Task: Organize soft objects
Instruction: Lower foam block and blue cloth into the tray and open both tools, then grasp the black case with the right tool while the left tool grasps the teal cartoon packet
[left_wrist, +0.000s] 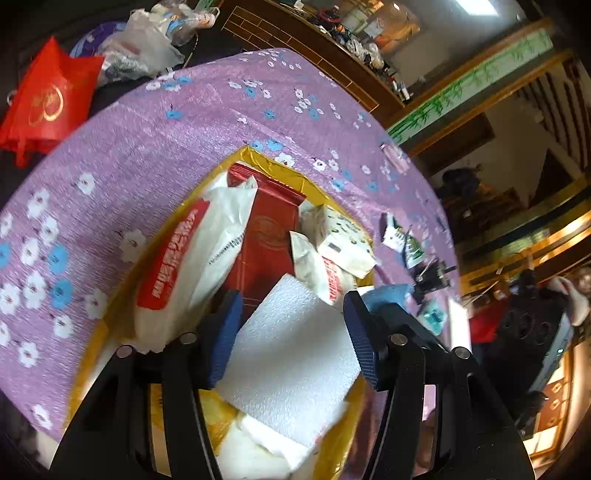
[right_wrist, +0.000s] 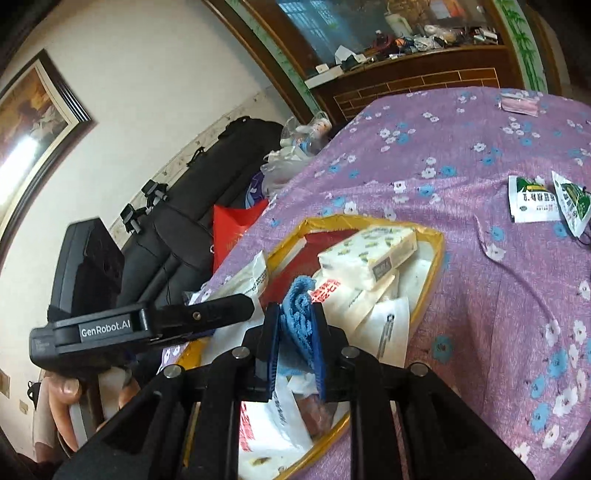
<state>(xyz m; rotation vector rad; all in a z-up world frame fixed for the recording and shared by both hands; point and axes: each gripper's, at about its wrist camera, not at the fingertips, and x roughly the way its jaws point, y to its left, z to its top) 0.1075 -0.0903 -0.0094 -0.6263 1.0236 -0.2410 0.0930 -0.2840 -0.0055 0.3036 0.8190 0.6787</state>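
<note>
My left gripper (left_wrist: 291, 321) is shut on a white foam block (left_wrist: 291, 354), its blue pads (left_wrist: 225, 328) against both sides, above a gold tray (left_wrist: 280, 162). In the tray lie a red packet (left_wrist: 269, 229), white-and-red bags (left_wrist: 192, 258) and a patterned tissue pack (left_wrist: 343, 236). In the right wrist view my right gripper (right_wrist: 295, 332) is shut on a blue cloth (right_wrist: 295, 306), over the near part of the tray (right_wrist: 439, 243), close to the tissue pack (right_wrist: 369, 254). The cloth (left_wrist: 386, 295) also shows past the left gripper's right finger.
A purple flowered tablecloth (left_wrist: 184, 129) covers the table. Green-and-white sachets (right_wrist: 535, 203) and a pink packet (right_wrist: 517, 105) lie beyond the tray. A red bag (left_wrist: 48, 99) and plastic bags (left_wrist: 147, 44) sit past the table's edge. A hand (right_wrist: 66, 387) holds the left gripper's black housing (right_wrist: 110, 328).
</note>
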